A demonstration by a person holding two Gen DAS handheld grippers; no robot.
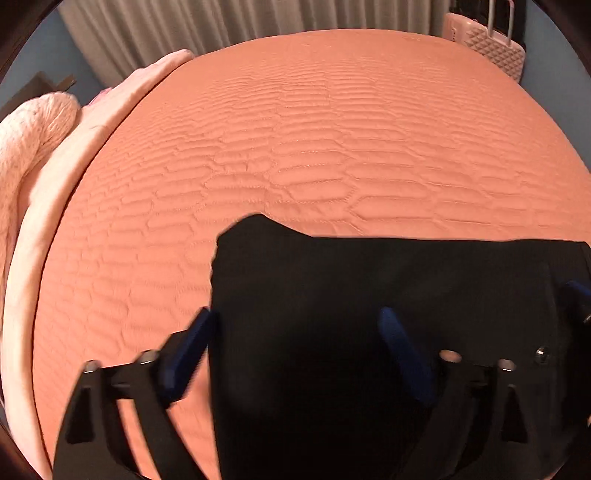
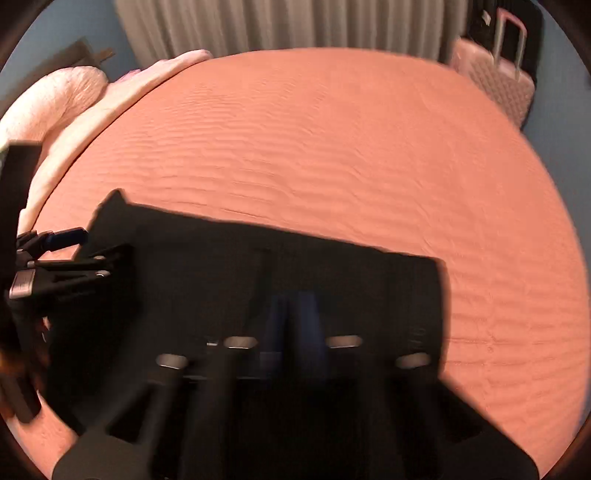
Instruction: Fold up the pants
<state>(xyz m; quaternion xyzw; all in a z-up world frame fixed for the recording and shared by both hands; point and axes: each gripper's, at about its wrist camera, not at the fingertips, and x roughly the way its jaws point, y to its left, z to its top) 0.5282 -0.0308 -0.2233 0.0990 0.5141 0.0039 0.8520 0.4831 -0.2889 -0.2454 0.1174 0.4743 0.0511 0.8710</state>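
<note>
Black pants (image 1: 369, 280) lie folded into a flat block on the orange quilted bedspread (image 1: 314, 129), near its front edge. My left gripper (image 1: 297, 314) hovers over the block's left end, open wide with nothing between its blue pads; the left pad hangs past the cloth's edge. One blue finger (image 1: 575, 297) of my right gripper shows at the far right. In the right wrist view, blurred, my right gripper (image 2: 295, 306) is shut over the pants (image 2: 221, 266); whether cloth is pinched does not show. The left gripper (image 2: 99, 245) stands at the pants' left end.
Pale pink pillows and a knit blanket (image 1: 33, 140) lie along the bed's left side. A pink hard-shell suitcase (image 1: 491, 44) stands beyond the far right corner. Grey curtains (image 1: 221, 22) hang behind the bed. Bare bedspread (image 2: 332, 147) stretches beyond the pants.
</note>
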